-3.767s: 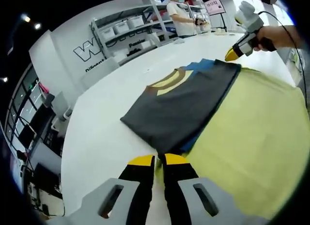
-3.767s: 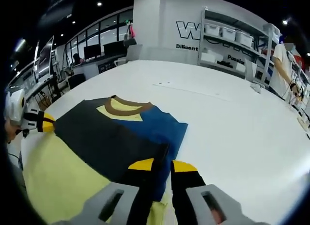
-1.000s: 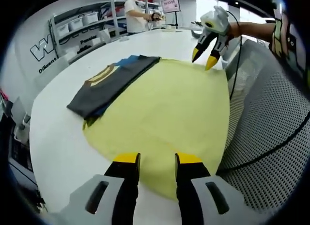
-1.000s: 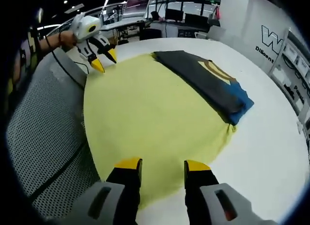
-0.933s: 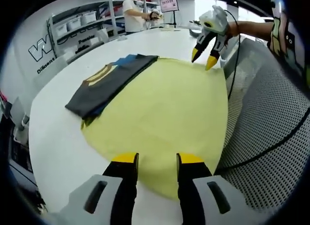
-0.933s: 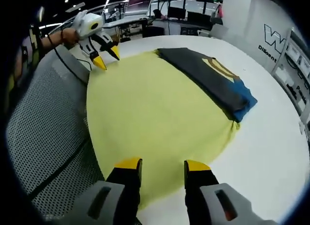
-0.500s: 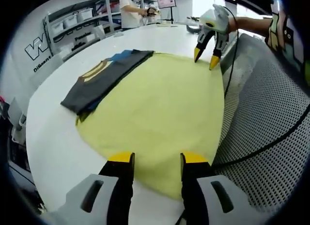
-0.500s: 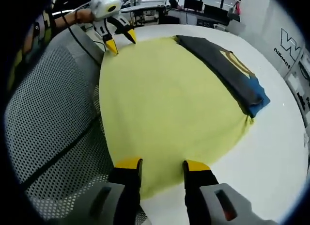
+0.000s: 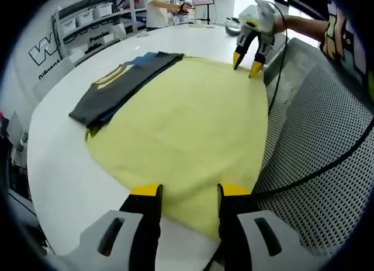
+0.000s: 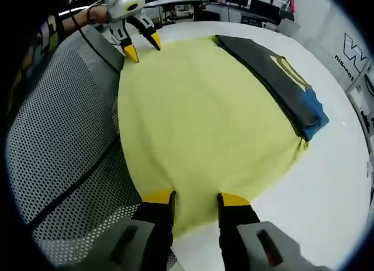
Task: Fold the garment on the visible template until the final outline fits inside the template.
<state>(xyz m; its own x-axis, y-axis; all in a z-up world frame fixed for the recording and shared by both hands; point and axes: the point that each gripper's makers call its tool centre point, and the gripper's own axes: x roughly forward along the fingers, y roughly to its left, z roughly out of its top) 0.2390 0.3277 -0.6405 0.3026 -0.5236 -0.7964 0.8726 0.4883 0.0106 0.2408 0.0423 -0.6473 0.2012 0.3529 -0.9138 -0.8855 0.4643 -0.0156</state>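
The folded garment (image 9: 117, 87), dark grey with a blue layer and a tan collar, lies along the far edge of the round yellow template (image 9: 187, 119), within its outline. My left gripper (image 9: 190, 192) hangs open over the template's near rim with nothing between its fingers. Across the cloth, my right gripper (image 9: 245, 63) is open above the rim. In the right gripper view the garment (image 10: 280, 78) lies at the right side of the template (image 10: 198, 107). The right gripper (image 10: 196, 198) is open at the near rim, and the left gripper (image 10: 143, 49) is open at the upper left.
The template lies on a white table (image 9: 52, 160) (image 10: 333, 183). A grey mesh chair back (image 9: 321, 136) (image 10: 64, 136) presses against the table edge beside the cloth, with a black cable (image 9: 310, 177) across it. Shelves with bins and a person (image 9: 158, 2) stand far behind.
Earlier both grippers were shut at the garment's edge; now both are open and drawn back to the template's near rim. The garment has lain still for the last second.
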